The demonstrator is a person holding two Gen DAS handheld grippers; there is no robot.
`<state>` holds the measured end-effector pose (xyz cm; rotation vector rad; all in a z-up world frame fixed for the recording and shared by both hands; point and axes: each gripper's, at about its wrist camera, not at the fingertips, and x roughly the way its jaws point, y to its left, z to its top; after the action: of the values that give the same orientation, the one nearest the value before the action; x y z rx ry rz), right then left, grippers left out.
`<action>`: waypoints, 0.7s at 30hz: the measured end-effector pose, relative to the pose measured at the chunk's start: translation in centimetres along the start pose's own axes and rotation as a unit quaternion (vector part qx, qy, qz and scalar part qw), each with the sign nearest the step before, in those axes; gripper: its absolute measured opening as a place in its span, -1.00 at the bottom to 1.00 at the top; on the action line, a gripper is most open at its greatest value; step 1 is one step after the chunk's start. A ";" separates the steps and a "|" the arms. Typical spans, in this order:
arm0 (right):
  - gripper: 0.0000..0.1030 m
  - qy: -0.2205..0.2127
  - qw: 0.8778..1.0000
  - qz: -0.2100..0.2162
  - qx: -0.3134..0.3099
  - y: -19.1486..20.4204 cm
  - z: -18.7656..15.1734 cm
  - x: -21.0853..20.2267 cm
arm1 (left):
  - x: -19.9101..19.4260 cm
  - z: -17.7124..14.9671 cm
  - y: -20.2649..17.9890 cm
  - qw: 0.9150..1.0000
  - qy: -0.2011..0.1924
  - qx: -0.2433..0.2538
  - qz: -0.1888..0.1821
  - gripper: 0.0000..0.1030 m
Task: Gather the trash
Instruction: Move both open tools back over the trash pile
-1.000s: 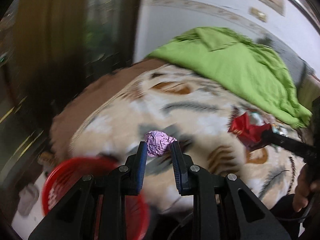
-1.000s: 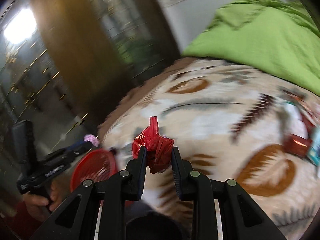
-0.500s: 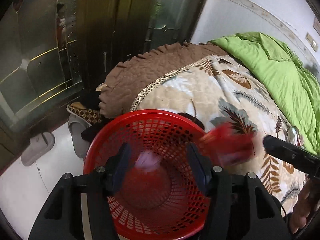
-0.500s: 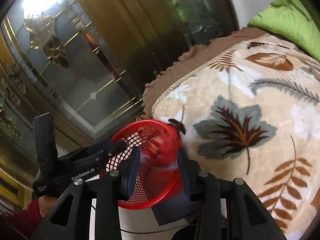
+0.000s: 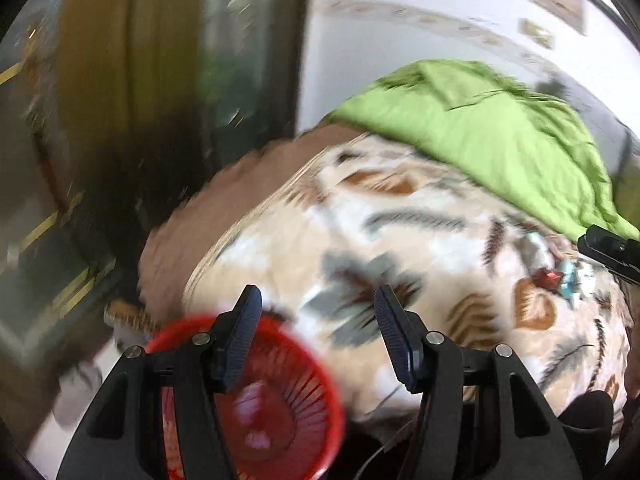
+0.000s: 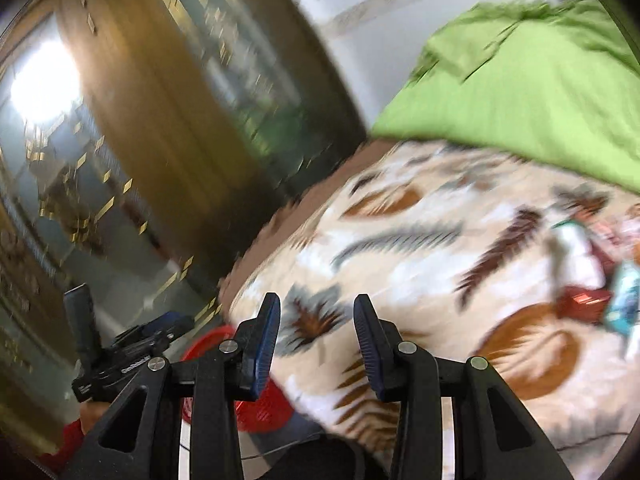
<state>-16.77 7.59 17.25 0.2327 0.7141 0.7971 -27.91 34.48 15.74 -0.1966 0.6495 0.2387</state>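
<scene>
Both tongs wide open, empty: left [image 5: 316,332], right [image 6: 316,336]. Pink wad [image 5: 250,398] in red basket [image 5: 320,380]. Wrappers [image 6: 584,300] on bed [image 6: 420,272].

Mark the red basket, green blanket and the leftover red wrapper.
red basket [image 5: 320,404], left wrist view, right side of its ribbed wall.
green blanket [image 6: 532,92], right wrist view, middle of the fabric.
red wrapper [image 6: 582,302], right wrist view, its middle, on the bed.

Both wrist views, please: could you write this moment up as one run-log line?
left gripper: open, empty | right gripper: open, empty | red basket: holds pink wad | wrappers: on bedspread
</scene>
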 end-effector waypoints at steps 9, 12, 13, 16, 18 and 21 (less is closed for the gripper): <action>-0.20 -0.158 0.985 -0.050 0.038 -3.7 3.9 -13.9 | -6.9 9.4 -11.6 0.984 -0.093 0.117 -0.092 0.13; -0.20 -0.212 0.973 -0.075 0.043 -4.6 4.4 -19.2 | -9.0 11.7 -14.8 0.977 -0.097 0.128 -0.144 0.17; -0.19 -0.220 0.971 -0.083 0.042 -4.7 4.4 -20.2 | -9.6 12.2 -16.1 0.972 -0.097 0.133 -0.166 0.18; -0.10 -0.236 0.962 -0.131 0.038 -5.7 4.0 -23.1 | -10.2 12.2 -19.6 0.960 -0.091 0.150 -0.216 0.28; -0.09 -0.234 0.957 -0.168 0.039 -6.6 3.1 -24.0 | -9.7 11.4 -21.6 0.955 -0.082 0.162 -0.236 0.28; -0.09 -0.207 0.954 -0.206 0.062 -9.1 1.4 -23.4 | -6.7 9.6 -24.8 0.950 -0.044 0.166 -0.259 0.28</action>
<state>-21.93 -15.51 25.80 0.3389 0.3932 0.2884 -20.60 12.16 29.95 -0.0273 0.5190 -0.3661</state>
